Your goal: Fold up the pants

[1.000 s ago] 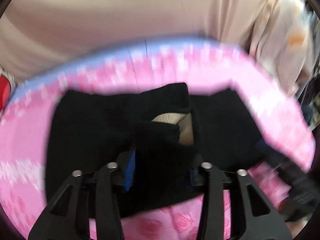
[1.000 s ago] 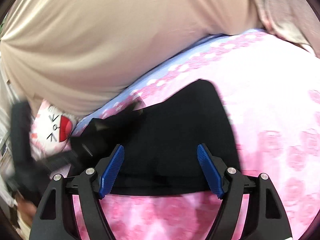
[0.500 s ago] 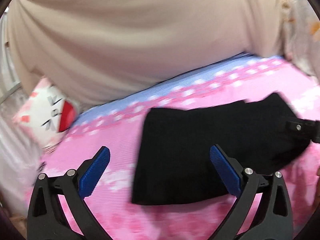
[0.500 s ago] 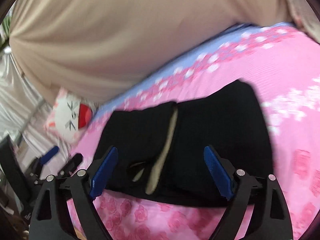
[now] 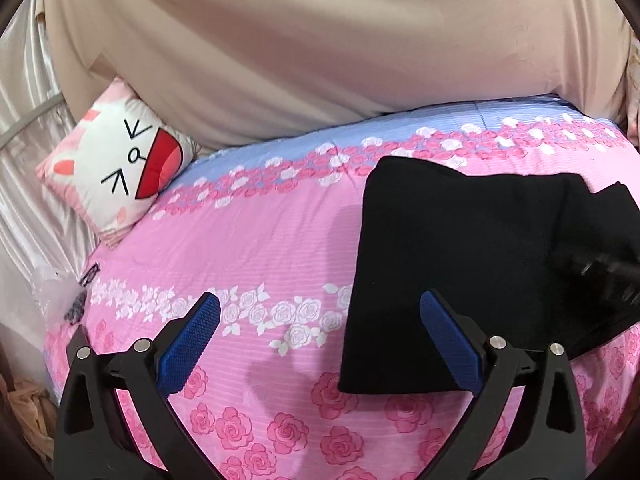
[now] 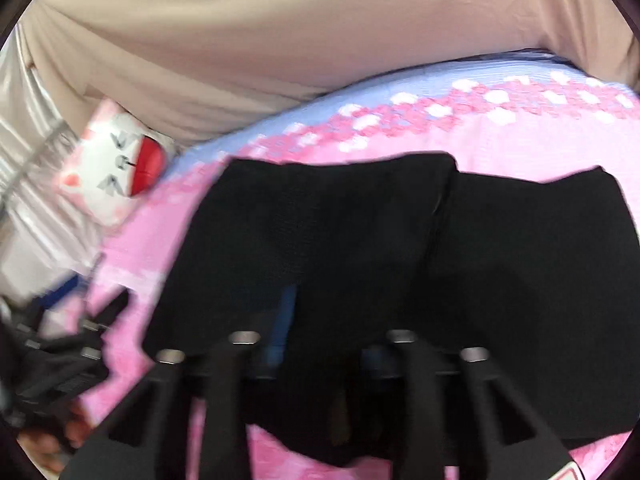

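The folded pants (image 5: 452, 276) lie long axis along the bed's (image 5: 256, 240) near edge. The right gripper (image 6: 320, 344) is closing its jaws on their near hem; the left gripper (image 5: 316, 344), wide open and empty, hangs off their left end.

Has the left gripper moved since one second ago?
Yes. The left gripper has let go of the pants and moved left toward the pillow; its open jaws now frame bare bedsheet.

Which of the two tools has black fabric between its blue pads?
The right tool: its jaws are closing around the folded black pants. The left tool gapes empty over the pink floral bedsheet.
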The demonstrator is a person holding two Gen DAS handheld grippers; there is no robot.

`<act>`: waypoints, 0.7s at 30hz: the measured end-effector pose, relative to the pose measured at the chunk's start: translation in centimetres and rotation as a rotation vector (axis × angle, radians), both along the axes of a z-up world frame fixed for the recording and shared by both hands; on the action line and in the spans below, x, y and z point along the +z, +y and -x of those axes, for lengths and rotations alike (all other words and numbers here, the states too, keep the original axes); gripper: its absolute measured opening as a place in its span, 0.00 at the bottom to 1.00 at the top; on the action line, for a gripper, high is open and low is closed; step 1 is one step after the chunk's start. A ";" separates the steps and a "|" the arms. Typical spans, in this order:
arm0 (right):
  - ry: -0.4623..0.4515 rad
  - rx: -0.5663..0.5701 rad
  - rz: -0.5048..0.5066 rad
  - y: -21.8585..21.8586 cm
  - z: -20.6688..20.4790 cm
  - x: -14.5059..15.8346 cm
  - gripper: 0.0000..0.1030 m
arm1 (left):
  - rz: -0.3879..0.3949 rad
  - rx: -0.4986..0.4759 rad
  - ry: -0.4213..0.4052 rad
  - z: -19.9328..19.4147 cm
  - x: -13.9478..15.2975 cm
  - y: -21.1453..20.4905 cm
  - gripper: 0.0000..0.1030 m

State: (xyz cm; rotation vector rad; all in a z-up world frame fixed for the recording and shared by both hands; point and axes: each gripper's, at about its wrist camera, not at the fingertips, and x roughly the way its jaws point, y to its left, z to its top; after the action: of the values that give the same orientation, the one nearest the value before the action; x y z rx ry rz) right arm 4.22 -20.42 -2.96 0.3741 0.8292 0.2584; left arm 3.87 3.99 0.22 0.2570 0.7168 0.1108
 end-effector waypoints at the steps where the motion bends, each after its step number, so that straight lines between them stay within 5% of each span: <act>1: -0.038 -0.004 -0.006 -0.6 0.3 1.7 0.17 | 0.005 0.003 0.005 -0.1 0.0 0.2 0.95; 6: -0.118 -0.139 0.097 -7.1 2.8 7.0 0.17 | 0.062 0.003 0.003 0.0 0.6 1.1 0.95; 8: -0.053 -0.200 0.137 -9.9 3.3 5.5 0.20 | 0.075 -0.001 0.013 -0.2 0.3 0.9 0.95; 11: 0.136 -0.255 0.112 -13.5 3.1 -0.9 0.30 | 0.086 -0.019 0.042 -0.8 -0.6 -0.2 0.95; 13: 0.072 -0.278 -0.007 -14.7 4.7 -1.4 0.30 | 0.096 -0.037 0.070 -1.2 -1.1 -1.2 0.95; 16: 0.017 -0.304 0.038 -14.7 6.1 0.3 0.33 | 0.124 -0.067 0.091 -1.1 -1.3 -2.4 0.95; 21: 0.003 -0.308 0.095 -15.3 7.5 1.0 0.63 | 0.192 -0.091 0.122 -1.4 -1.5 -3.4 0.95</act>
State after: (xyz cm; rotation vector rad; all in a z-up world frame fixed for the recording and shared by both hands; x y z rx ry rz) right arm -3.23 -35.69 -1.97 0.4072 0.7716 -0.0682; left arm 5.29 0.62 -1.29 0.1127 0.8301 -0.0607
